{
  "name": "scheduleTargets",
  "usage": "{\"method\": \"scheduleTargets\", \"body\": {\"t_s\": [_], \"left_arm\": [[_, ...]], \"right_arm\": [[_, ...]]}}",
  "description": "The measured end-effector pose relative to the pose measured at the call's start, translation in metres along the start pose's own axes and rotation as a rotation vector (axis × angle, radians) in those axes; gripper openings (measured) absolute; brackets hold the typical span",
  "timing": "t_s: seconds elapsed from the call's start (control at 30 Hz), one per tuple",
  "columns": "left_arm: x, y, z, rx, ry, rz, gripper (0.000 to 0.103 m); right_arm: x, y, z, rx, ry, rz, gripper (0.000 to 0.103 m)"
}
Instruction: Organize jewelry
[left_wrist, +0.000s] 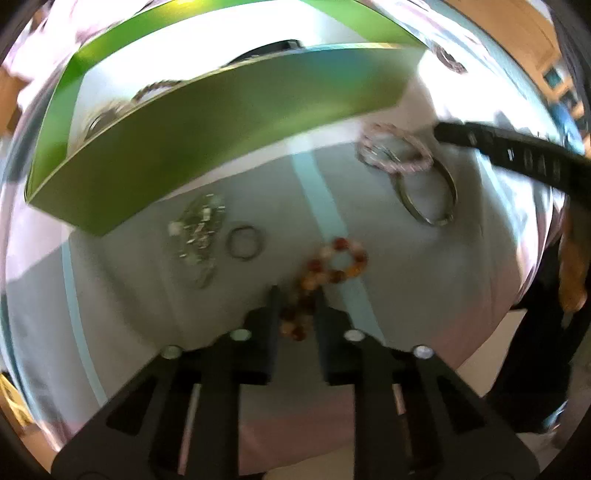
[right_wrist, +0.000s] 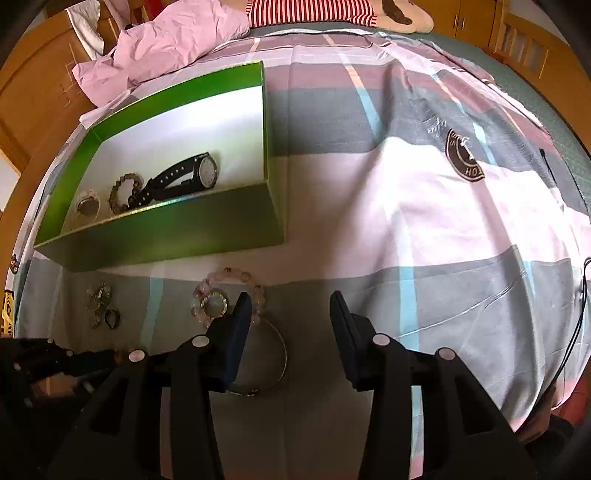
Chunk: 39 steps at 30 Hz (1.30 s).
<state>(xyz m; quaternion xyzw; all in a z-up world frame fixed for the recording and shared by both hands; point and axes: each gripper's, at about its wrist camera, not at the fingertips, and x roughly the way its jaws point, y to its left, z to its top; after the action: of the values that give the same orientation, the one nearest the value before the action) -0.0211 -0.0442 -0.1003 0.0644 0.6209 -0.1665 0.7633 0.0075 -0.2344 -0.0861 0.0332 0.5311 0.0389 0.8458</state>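
A green box (right_wrist: 177, 221) lies on the bedsheet; it also shows in the left wrist view (left_wrist: 207, 147). Inside it are a black watch (right_wrist: 188, 177), a brown bead bracelet (right_wrist: 123, 192) and a pale piece (right_wrist: 88, 204). My left gripper (left_wrist: 297, 295) is shut on an amber bead bracelet (left_wrist: 332, 266) that rests on the sheet. Near it lie a small dark ring (left_wrist: 243, 242), a tangled silver chain (left_wrist: 199, 229), a pink bead bracelet (left_wrist: 393, 151) and a silver bangle (left_wrist: 428, 188). My right gripper (right_wrist: 290, 306) is open and empty, above the bangle (right_wrist: 273, 354) and pink bracelet (right_wrist: 229, 295).
The striped bedsheet (right_wrist: 424, 221) spreads wide to the right of the box. A pink pillow (right_wrist: 166, 40) lies at the back. Wooden furniture (right_wrist: 33, 96) stands on the left. The right gripper's finger (left_wrist: 517, 151) reaches in from the right in the left wrist view.
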Motion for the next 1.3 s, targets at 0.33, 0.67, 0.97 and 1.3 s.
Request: {"method": "scheduleTargets", "body": {"t_s": [0.33, 0.67, 0.97, 1.3], "left_arm": [[-0.005, 0.021, 0.002, -0.067, -0.011, 0.015, 0.028], [0.004, 0.014, 0.005, -0.073, -0.015, 0.03, 0.018], [-0.022, 0.023, 0.001, -0.11, -0.088, -0.035, 0.008], [-0.084, 0.02, 0.007, -0.121, -0.225, -0.067, 0.008]], "right_arm": [[0.027, 0.02, 0.009, -0.044, 0.052, -0.017, 0.044], [0.034, 0.038, 0.003, -0.122, 0.051, 0.002, 0.015], [0.002, 0.04, 0.002, -0.122, -0.016, 0.049, 0.008], [-0.059, 0.045, 0.02, -0.14, -0.147, 0.088, 0.008]]}}
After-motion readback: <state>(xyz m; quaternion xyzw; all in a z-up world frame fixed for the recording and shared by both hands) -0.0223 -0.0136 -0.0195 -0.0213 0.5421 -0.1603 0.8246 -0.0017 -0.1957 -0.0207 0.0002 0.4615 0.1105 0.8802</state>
